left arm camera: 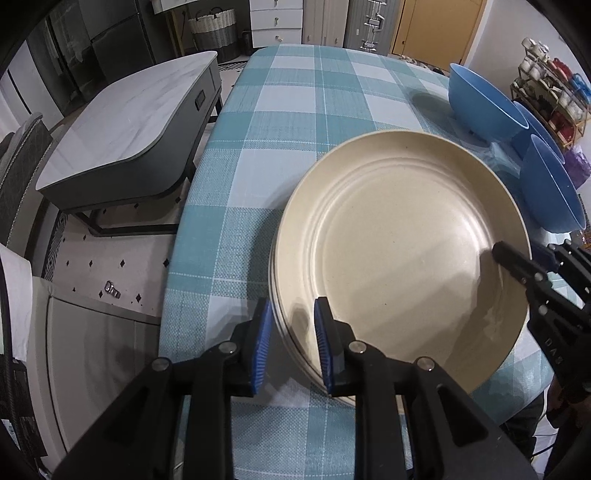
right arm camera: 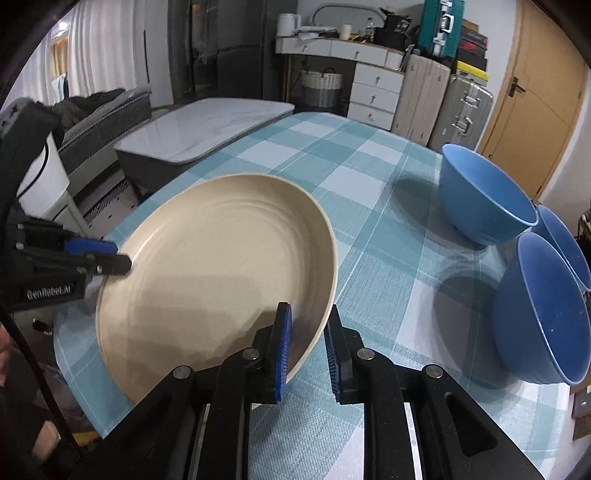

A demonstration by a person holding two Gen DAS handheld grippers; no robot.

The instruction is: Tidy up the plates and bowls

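Checked teal-and-white cloth covers the table [left arm camera: 295, 122] in the left wrist view, lying flat and reaching to the table's edge. On it sits a stack of beige plates [left arm camera: 399, 258], lower rims showing at the left side. The left gripper [left arm camera: 291, 347] stands partly open, its blue-padded fingers either side of the stack's near rim; contact cannot be confirmed. The right gripper [left arm camera: 517, 258] reaches over the far rim. Three blue bowls [left arm camera: 484, 107] stand beyond the plates, at the right. A low grey marble-topped table [left arm camera: 125, 125], a wicker basket [left arm camera: 212, 26] and white drawers [left arm camera: 275, 22] occupy the room behind.

In the right wrist view the right gripper [right arm camera: 306, 350] is likewise partly open, astride the plate rim, grip not confirmed. The left gripper [right arm camera: 114, 258] sits at the opposite rim. Suitcases [right arm camera: 461, 114] and a wooden door [right arm camera: 543, 92] line the back wall.
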